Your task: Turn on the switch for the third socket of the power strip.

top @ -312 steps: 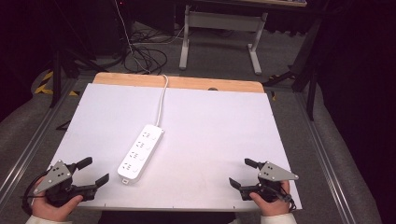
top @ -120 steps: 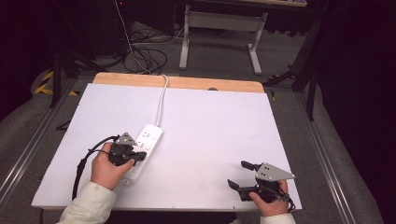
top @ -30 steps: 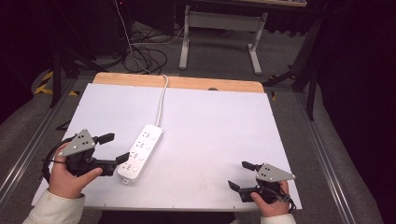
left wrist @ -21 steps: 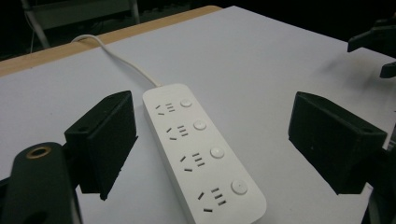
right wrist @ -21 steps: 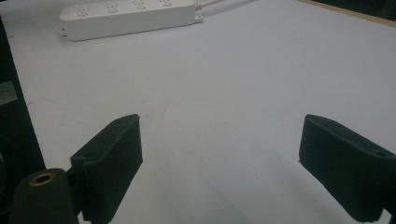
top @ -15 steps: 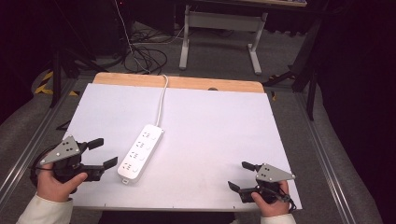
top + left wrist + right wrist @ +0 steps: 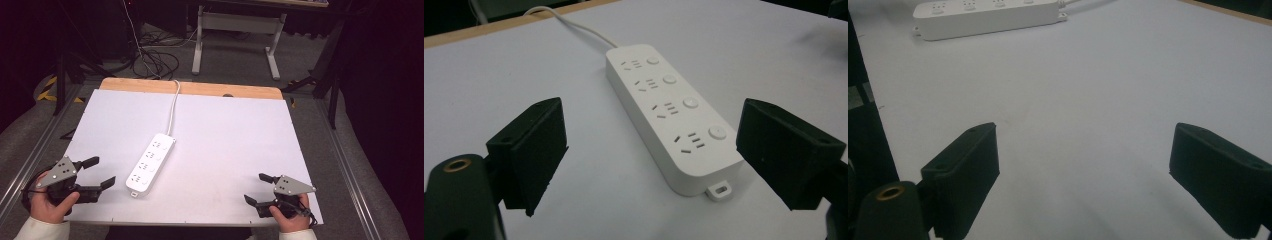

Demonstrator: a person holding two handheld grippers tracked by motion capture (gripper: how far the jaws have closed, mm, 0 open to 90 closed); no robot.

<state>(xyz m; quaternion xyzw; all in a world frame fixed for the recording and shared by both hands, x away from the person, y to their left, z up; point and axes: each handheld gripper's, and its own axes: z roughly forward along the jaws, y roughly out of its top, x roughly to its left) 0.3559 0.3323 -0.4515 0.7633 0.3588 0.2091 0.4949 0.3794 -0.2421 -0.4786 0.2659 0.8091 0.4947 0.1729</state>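
The table (image 7: 240, 135) is the biggest thing before me: a white top with a bare wooden strip along its far edge, and most of it lies open, widest to the right of the strip and out in front of my right hand. The power strip (image 7: 151, 163) lies flat left of centre, slanting from near left to far right. It is white and long, with four sockets in a row, a round button beside each, and a small mounting tab at its near end. Its cord (image 7: 173, 107) runs off the far edge. My left gripper (image 7: 95, 173) sits at the near left edge, jaws spread wide and holding nothing, just short of the strip's near end. My right gripper (image 7: 256, 189) rests at the near right corner, also spread and empty, well apart from the strip.
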